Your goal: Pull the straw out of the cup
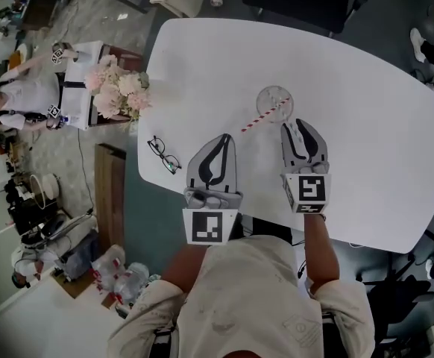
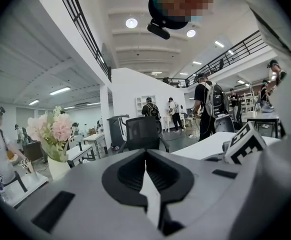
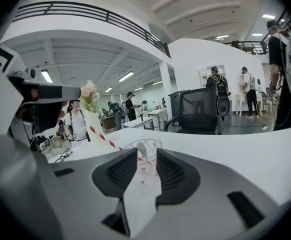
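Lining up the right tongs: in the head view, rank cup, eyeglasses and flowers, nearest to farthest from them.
1. cup, just ahead of the right tongs, slightly left.
2. eyeglasses, at the left edge of the table.
3. flowers, off the table, far left.

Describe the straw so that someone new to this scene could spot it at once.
On the big white oval table, find the clear glass cup near the middle. The thin red-and-white striped straw sticks out of it, slanting toward the black-framed eyeglasses at the table's edge; nothing else on the table is striped.
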Tool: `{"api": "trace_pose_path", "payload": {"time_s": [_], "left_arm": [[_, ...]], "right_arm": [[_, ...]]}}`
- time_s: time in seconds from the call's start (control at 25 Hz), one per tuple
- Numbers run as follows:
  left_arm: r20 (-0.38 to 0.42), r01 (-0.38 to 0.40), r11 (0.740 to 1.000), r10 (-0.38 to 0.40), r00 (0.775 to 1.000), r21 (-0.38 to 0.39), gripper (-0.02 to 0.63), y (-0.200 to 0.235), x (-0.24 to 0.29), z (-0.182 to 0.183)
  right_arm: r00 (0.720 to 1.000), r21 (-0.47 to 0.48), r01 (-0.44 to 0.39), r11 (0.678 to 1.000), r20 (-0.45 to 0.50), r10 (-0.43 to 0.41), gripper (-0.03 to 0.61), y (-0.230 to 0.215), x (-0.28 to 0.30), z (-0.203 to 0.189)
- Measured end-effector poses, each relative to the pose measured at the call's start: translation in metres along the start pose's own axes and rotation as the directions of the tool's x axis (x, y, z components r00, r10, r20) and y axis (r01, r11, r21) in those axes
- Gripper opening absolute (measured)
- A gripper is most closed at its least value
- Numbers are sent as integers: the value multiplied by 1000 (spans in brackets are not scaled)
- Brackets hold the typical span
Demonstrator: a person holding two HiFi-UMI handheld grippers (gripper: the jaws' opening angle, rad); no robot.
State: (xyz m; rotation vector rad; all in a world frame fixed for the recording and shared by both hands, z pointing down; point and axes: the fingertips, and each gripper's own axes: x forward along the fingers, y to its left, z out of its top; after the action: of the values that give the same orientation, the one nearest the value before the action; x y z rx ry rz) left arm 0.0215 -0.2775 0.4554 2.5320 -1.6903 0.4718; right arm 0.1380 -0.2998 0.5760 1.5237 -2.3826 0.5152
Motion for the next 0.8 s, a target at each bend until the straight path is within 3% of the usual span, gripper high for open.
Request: {"api": "trace_pose_path", "payload": {"time_s": [0.2, 0.8], "left_arm": [[-11, -6, 1000, 6, 1000, -12, 6, 0, -1, -4], [31, -2, 1000, 2, 1000, -21, 5, 4, -26, 0]], "right_arm": [[1000, 4, 16, 1000, 9, -16, 26, -2, 1, 2], [998, -33, 54, 998, 39, -53, 23, 11, -17, 14]]}}
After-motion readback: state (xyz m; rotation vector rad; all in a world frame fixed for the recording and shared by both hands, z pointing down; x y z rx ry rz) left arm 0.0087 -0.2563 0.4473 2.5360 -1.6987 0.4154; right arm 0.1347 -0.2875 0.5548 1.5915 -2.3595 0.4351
